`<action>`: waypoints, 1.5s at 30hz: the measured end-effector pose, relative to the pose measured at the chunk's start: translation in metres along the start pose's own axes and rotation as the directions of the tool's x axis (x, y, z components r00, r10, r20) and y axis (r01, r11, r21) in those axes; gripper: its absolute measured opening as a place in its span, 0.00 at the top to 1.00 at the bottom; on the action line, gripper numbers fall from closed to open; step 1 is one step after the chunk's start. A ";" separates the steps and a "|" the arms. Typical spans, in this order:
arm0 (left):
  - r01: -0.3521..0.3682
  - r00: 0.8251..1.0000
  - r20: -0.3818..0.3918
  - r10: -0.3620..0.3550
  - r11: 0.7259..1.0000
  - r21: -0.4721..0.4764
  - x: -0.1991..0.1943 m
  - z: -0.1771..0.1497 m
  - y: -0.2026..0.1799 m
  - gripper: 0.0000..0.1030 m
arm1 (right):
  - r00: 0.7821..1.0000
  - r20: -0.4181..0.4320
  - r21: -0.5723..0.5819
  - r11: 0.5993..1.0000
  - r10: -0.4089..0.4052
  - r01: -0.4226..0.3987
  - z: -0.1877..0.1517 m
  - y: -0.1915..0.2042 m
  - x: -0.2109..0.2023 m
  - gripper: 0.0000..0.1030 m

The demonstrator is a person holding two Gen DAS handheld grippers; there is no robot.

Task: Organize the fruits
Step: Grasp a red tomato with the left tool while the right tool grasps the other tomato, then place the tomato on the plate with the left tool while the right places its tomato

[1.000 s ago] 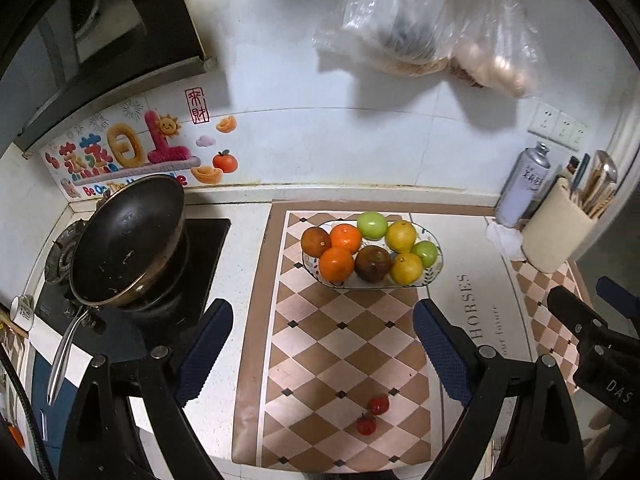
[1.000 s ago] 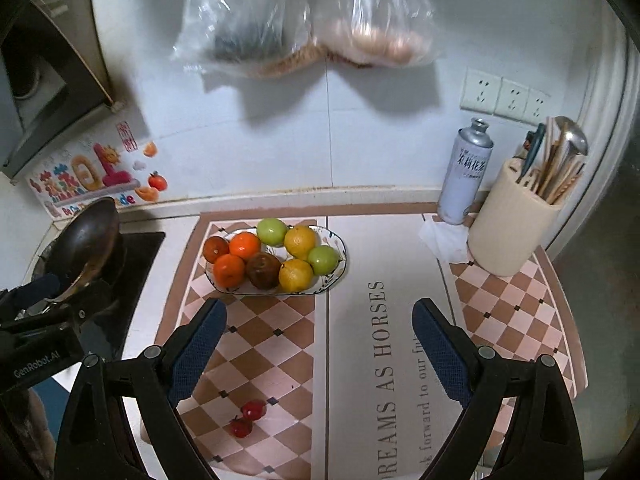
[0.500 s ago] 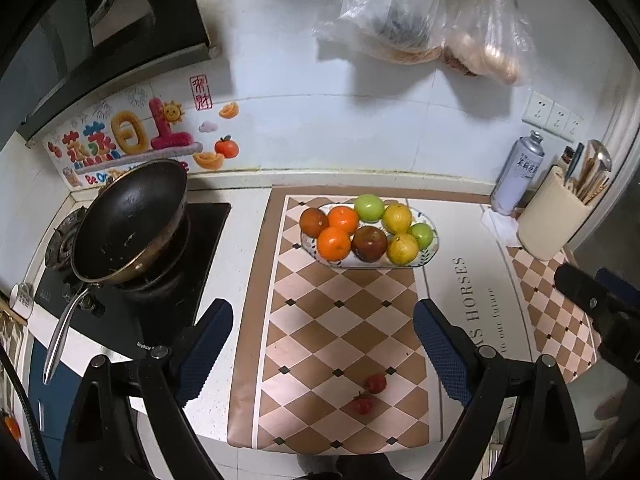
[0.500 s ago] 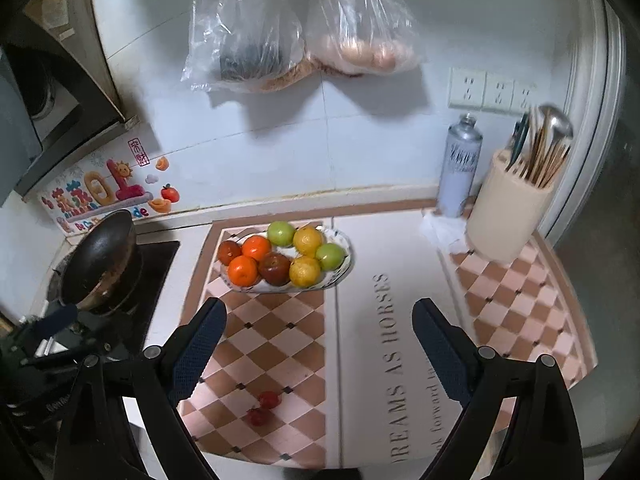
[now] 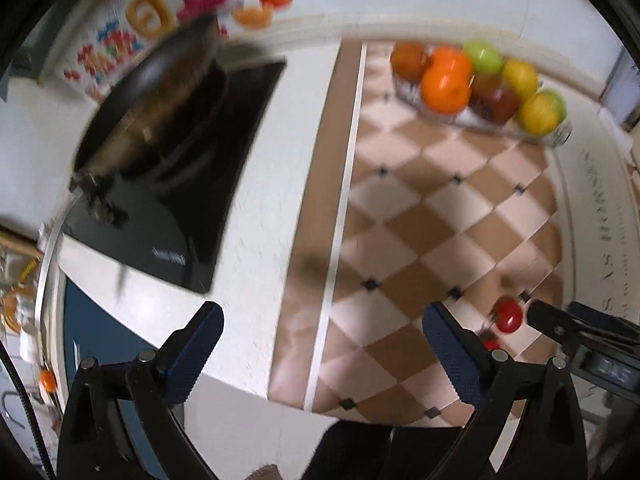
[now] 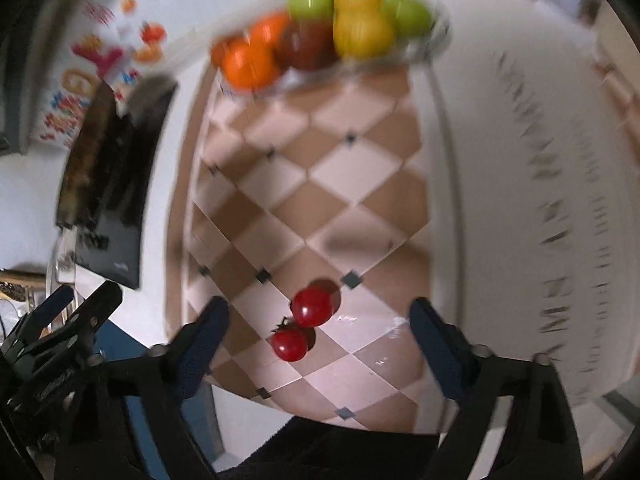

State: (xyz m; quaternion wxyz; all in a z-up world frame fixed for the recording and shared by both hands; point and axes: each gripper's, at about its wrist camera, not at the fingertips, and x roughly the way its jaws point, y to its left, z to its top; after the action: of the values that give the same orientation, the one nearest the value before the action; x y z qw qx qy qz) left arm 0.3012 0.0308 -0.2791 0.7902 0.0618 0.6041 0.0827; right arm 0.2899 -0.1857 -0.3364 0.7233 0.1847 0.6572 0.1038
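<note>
White table (image 5: pixel 256 240) runs across both views, covered on its right part by a checkered mat (image 6: pixel 320 184) of brown and pale diamonds. Nearest, low in the right wrist view, the right hand-held gripper (image 6: pixel 318 326) has its jaws closing, with two cherry tomatoes between them and untouched: one (image 6: pixel 290 344) closer, the other (image 6: pixel 312 306) just behind it, touching or nearly so. At lower left of the left wrist view, the left hand-held gripper (image 5: pixel 320 334) is spreading wider over bare mat, pinching nothing. Farther back, at upper left, one dark pan (image 5: pixel 160 92) sits on a black stove (image 5: pixel 192 216). Farthest, one fruit dish (image 5: pixel 500 124) holds eight fruits: three orange, two green, two yellow, one dark red.
</note>
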 end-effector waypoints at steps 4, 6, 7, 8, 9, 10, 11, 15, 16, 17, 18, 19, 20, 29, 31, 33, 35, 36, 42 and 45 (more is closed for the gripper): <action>0.019 0.998 -0.066 -0.020 1.000 -0.015 0.018 -0.009 -0.001 0.01 | 0.999 -0.051 -0.018 1.000 0.000 -0.001 -0.003 0.005 0.036 0.36; 0.033 0.996 -0.085 -0.034 0.999 -0.017 0.023 -0.012 -0.004 0.01 | 0.999 -0.029 -0.056 0.998 -0.015 0.014 -0.003 0.012 0.039 0.43; 0.041 0.995 -0.091 -0.043 0.999 -0.015 0.024 -0.012 -0.007 0.01 | 0.999 -0.042 -0.071 0.997 -0.016 0.013 -0.002 0.015 0.042 0.60; 0.058 0.993 -0.100 -0.059 0.998 -0.010 0.026 -0.012 -0.011 0.01 | 0.998 -0.055 -0.074 0.997 -0.014 0.009 -0.001 0.017 0.043 0.67; 0.083 0.990 -0.114 -0.083 0.997 -0.007 0.028 -0.012 -0.015 0.01 | 0.999 -0.052 -0.078 0.997 -0.017 0.013 -0.001 0.016 0.043 0.67; 0.106 0.986 -0.126 -0.106 0.994 -0.003 0.030 -0.012 -0.020 0.01 | 0.998 -0.042 -0.090 0.995 -0.037 0.033 -0.002 0.016 0.041 0.67; 0.131 0.983 -0.134 -0.129 0.991 -0.001 0.030 -0.013 -0.024 0.01 | 0.999 -0.020 -0.098 0.994 -0.049 0.047 -0.004 0.013 0.035 0.67; 0.235 0.961 -0.160 -0.227 0.972 0.031 0.030 -0.017 -0.049 0.01 | 0.997 0.034 -0.066 0.996 -0.065 0.067 -0.010 -0.012 0.006 0.67; 0.262 0.952 -0.174 -0.251 0.964 0.043 0.032 -0.017 -0.056 0.01 | 0.997 0.044 -0.055 0.996 -0.070 0.072 -0.010 -0.019 -0.001 0.67; 0.297 0.940 -0.196 -0.281 0.953 0.061 0.034 -0.019 -0.068 0.01 | 0.996 0.053 -0.043 0.996 -0.076 0.078 -0.010 -0.026 -0.008 0.67; 0.318 0.931 -0.211 -0.297 0.945 0.073 0.036 -0.020 -0.076 0.01 | 0.994 0.063 -0.029 0.996 -0.084 0.086 -0.011 -0.034 -0.015 0.67; 0.342 0.922 -0.225 -0.315 0.935 0.090 0.039 -0.021 -0.086 0.01 | 0.994 0.069 -0.017 0.996 -0.088 0.089 -0.010 -0.040 -0.020 0.67; 0.353 0.918 -0.233 -0.322 0.929 0.109 0.041 -0.023 -0.096 0.01 | 0.993 0.077 -0.002 0.995 -0.095 0.095 -0.010 -0.048 -0.026 0.67; 0.350 0.917 -0.272 -0.293 0.917 0.192 0.055 -0.037 -0.136 0.53 | 0.988 0.105 0.059 0.992 -0.114 0.108 -0.012 -0.077 -0.046 0.67; 0.345 0.922 -0.258 -0.290 0.917 0.202 0.054 -0.037 -0.139 0.62 | 0.987 0.108 0.060 0.992 -0.117 0.111 -0.014 -0.078 -0.048 0.67; 0.349 0.921 -0.255 -0.295 0.916 0.199 0.053 -0.036 -0.142 0.71 | 0.987 0.109 0.057 0.992 -0.116 0.111 -0.015 -0.077 -0.048 0.67; 0.350 0.921 -0.250 -0.298 0.916 0.197 0.053 -0.037 -0.143 0.74 | 0.986 0.114 0.051 0.992 -0.123 0.118 -0.016 -0.076 -0.050 0.67; 0.350 0.921 -0.248 -0.299 0.916 0.196 0.054 -0.036 -0.143 0.75 | 0.986 0.114 0.048 0.992 -0.122 0.117 -0.016 -0.076 -0.051 0.67; 0.355 0.920 -0.241 -0.308 0.917 0.181 0.053 -0.020 -0.143 0.75 | 0.984 0.133 0.028 0.993 -0.121 0.119 -0.010 -0.070 -0.055 0.67; 0.362 0.920 -0.225 -0.321 0.916 0.173 0.040 -0.013 -0.127 0.75 | 0.984 0.141 0.024 0.994 -0.110 0.107 -0.005 -0.068 -0.058 0.67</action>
State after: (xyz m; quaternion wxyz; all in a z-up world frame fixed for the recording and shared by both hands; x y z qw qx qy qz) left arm 0.3057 -0.0852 -0.3458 0.7194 0.0300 0.6842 -0.1161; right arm 0.2716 -0.2696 -0.3110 0.7713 0.1612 0.6140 0.0456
